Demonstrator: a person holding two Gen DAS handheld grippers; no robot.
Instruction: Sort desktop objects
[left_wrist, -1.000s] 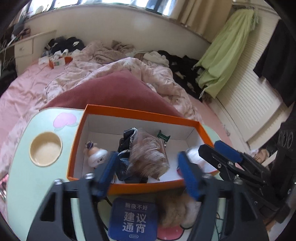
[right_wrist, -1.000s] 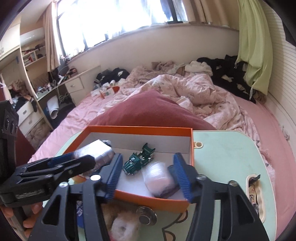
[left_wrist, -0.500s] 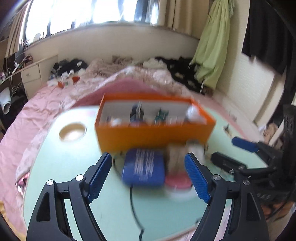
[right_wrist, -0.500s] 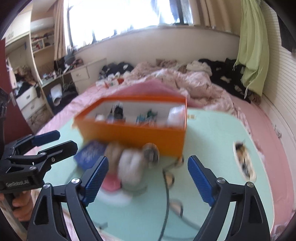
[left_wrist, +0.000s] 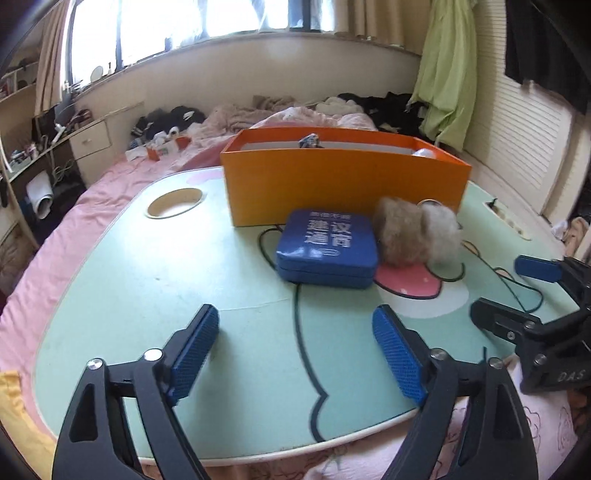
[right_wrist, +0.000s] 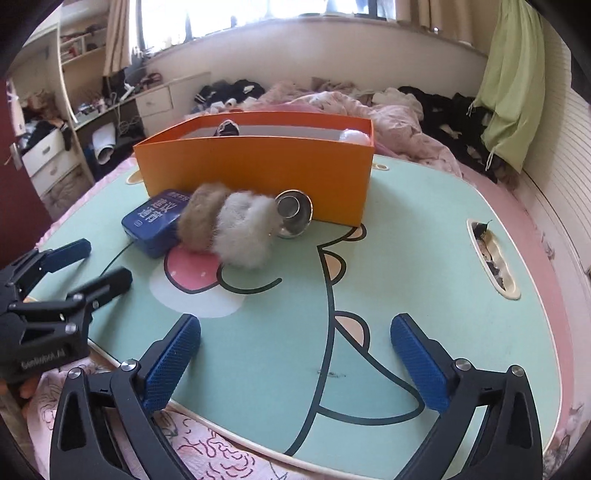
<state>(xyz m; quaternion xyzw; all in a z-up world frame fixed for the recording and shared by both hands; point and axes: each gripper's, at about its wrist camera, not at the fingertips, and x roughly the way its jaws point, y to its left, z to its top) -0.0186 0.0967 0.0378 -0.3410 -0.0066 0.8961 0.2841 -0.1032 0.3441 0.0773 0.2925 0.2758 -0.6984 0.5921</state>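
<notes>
A pale green lap table printed with a cartoon figure stands on a bed with pink bedding, under a bright window in a cluttered bedroom.

The left gripper hovers over the near edge of the table with its blue pads spread wide; its jaws have just been opening, and only bare tabletop lies between them. The right gripper also hangs over the near edge, its jaws just opened as far apart as they go, with nothing between them. Each gripper shows at the side of the other's view.

Beyond the left gripper lies a flat blue tin with white characters on its lid. Touching its right side is a fluffy ball, brown on one half and grey-white on the other. Just past the fluff, a small shiny metal cup lies on its side against the front wall of an orange box. The box stands at the far side of the table; a dark item and a whitish round thing peek over its rim, too hidden to name. A round cup hole sits in the table left of the box.
</notes>
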